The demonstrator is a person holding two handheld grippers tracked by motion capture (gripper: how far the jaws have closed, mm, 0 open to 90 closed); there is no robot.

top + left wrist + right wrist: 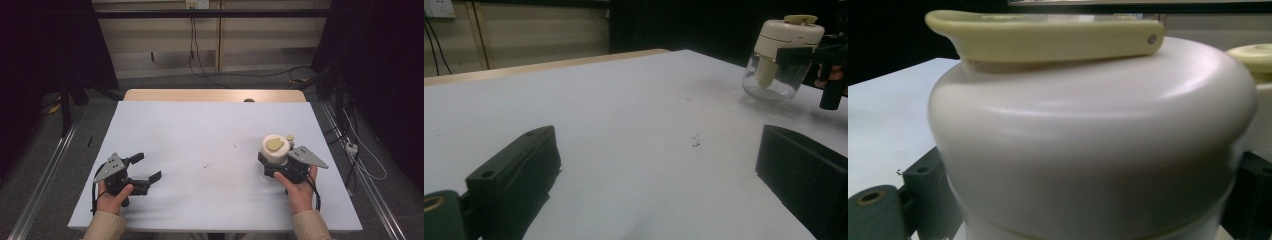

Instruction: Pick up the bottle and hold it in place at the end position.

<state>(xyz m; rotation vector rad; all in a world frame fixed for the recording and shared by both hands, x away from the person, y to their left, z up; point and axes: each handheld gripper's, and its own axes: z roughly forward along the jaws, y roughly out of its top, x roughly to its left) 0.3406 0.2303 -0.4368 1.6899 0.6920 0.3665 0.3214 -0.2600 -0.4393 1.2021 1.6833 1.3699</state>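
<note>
Two grippers are held over a white table [210, 145] edged by dark curtains: the right gripper [275, 162] is clamped around a cream-lidded jar [275, 149], the left gripper [145, 167] spread, holding nothing.

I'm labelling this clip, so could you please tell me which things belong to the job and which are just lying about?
In the job:
- jar, white lid, clear glass base
- right gripper, jaws around the jar
- left gripper, open

Lying about:
- small dark marks on the table
- cables on the floor
</note>
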